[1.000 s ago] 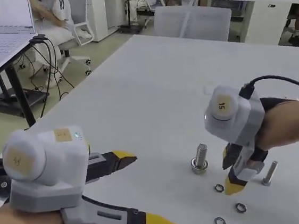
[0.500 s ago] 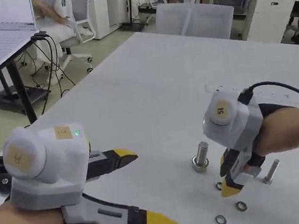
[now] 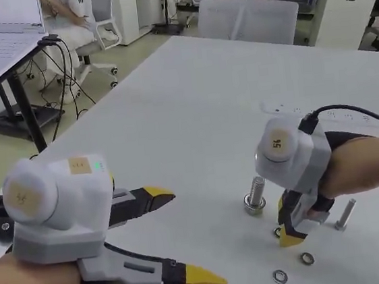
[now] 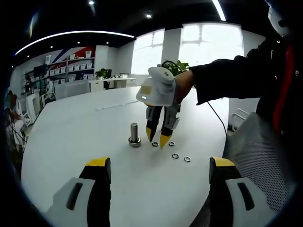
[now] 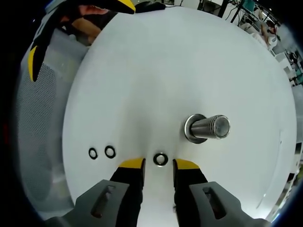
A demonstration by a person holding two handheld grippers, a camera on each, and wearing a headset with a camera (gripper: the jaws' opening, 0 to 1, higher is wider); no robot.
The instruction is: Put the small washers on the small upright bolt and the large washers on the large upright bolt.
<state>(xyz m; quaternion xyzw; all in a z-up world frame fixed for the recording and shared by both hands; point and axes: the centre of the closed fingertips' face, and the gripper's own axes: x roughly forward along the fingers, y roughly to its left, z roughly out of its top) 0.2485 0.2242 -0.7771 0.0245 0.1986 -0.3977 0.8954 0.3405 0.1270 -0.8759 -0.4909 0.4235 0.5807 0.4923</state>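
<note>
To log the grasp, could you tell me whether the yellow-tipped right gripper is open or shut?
Open: the right gripper shows its yellow tips apart, a small silver ring washer lying between them.

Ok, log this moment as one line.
right claw open over washer beside large bolt | left claw open, empty

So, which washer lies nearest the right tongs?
The single washer just ahead of the right tongs; the other two washers lie together, off to one side.
</note>
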